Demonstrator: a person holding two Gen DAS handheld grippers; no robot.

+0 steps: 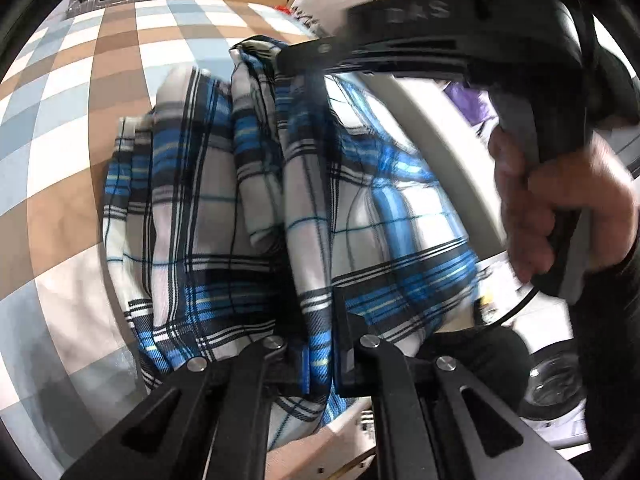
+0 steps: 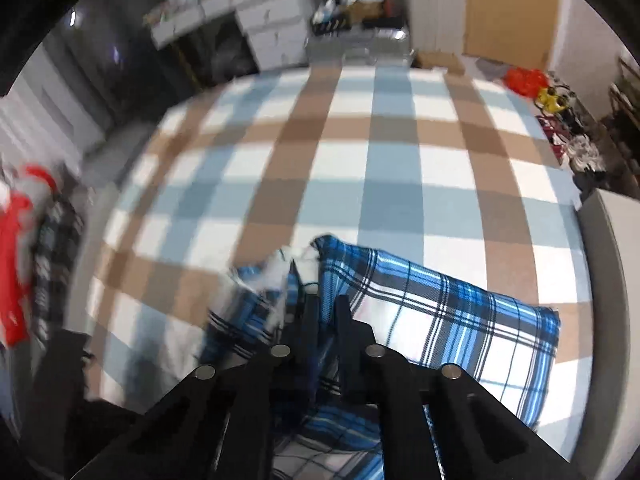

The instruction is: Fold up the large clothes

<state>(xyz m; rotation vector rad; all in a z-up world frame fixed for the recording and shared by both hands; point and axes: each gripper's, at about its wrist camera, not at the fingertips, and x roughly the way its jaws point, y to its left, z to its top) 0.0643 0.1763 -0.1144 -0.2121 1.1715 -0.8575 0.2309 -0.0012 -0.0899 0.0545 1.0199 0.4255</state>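
we hold plaid shirt (image 1: pixel 240 208) lifted, bunched, above checkered bed (image 1: pixel 72 184). left gripper (image 1: pixel 316 344) fingers pinched on hem at 6 o'clock; right gripper (image 2: pixel 322 320) fingers pinched on fabric too. we judge no fold made; spreading and folding left.

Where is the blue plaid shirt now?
The blue, white and black plaid shirt hangs between both grippers, above the brown, blue and white checked cloth.
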